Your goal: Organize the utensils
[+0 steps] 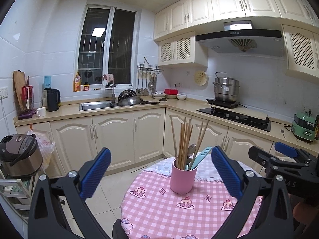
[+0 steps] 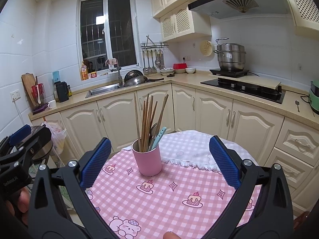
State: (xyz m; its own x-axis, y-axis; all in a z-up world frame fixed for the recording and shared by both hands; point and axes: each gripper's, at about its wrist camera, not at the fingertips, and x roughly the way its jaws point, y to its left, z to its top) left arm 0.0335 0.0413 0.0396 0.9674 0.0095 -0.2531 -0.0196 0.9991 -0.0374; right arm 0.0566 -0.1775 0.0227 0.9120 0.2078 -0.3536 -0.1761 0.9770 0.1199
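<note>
The left gripper (image 1: 161, 171) fills the lower part of the left wrist view, its jaws spread wide and holding nothing, the blue ribbed pads (image 1: 95, 172) angled outward above the round surface (image 1: 159, 209) covered in a pink checked cloth with cake prints. The right gripper (image 2: 160, 160) sits in the same pose in the lower part of the right wrist view, jaws spread wide and empty. Each gripper also shows at the edge of the other's view: the right one at the right edge of the left wrist view, the left one at the left edge of the right wrist view, with fingers of a hand (image 2: 22, 203) wrapped round its handle.

Between the pads, near the centre of each frame, a pink cup (image 1: 183, 176) stands upright on the surface, apart from both grippers. In it stand a bundle of wooden chopsticks (image 1: 184, 139) fanned upward, a metal spoon (image 1: 191, 149) and a light blue utensil (image 1: 201, 155) leaning to the right. Behind the cup lies a white fringed cloth (image 2: 191, 149), across the far side of the surface.
</note>
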